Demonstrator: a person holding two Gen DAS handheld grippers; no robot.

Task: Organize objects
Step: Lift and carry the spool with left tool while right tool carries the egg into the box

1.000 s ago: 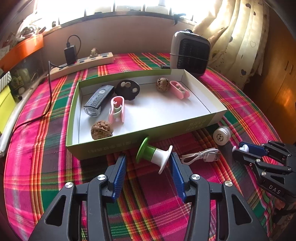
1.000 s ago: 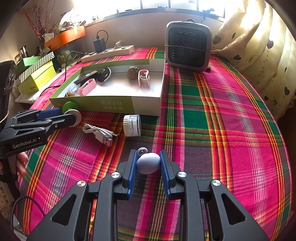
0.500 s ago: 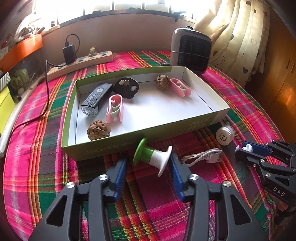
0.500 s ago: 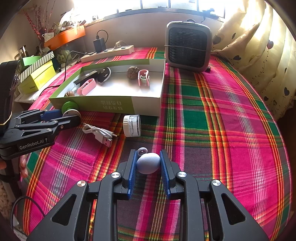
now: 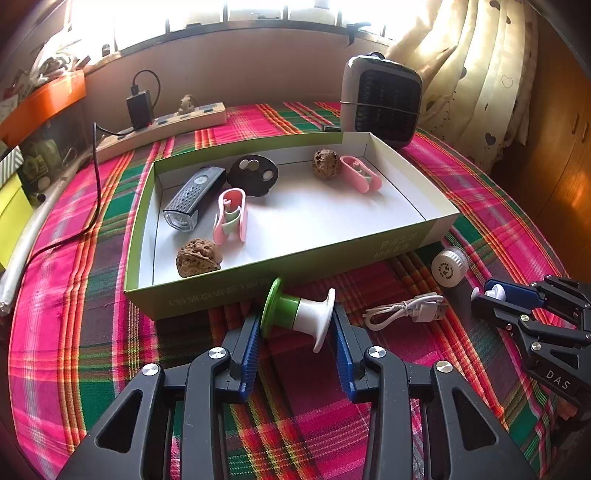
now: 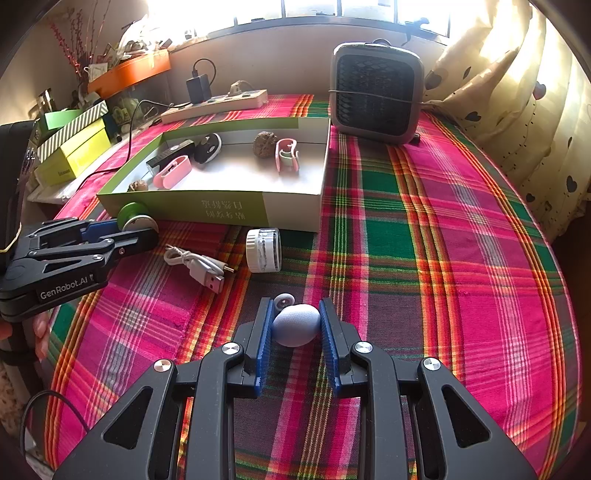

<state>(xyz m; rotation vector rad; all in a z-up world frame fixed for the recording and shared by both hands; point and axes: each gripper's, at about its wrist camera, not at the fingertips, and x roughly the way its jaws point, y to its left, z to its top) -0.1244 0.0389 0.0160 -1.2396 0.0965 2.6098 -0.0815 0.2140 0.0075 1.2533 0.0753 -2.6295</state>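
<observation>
- Spool (image 5: 301, 318), green and white, lies on the plaid cloth (image 5: 92, 325) against the open box (image 5: 332, 258); your left gripper (image 5: 295, 343) is closing around it, "GenRobot.AI" on its body.
- Your right gripper (image 6: 295, 334), marked "DAS", clamps the pale blue ball (image 6: 295, 324).
- Box lettering is unreadable.

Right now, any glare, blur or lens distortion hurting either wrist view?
Left wrist view: window blown out, box and tablecloth sharp, fisheye bends the edges. Right wrist view: window and curtain overexposed, box interior washed pale; no motion blur.
</observation>
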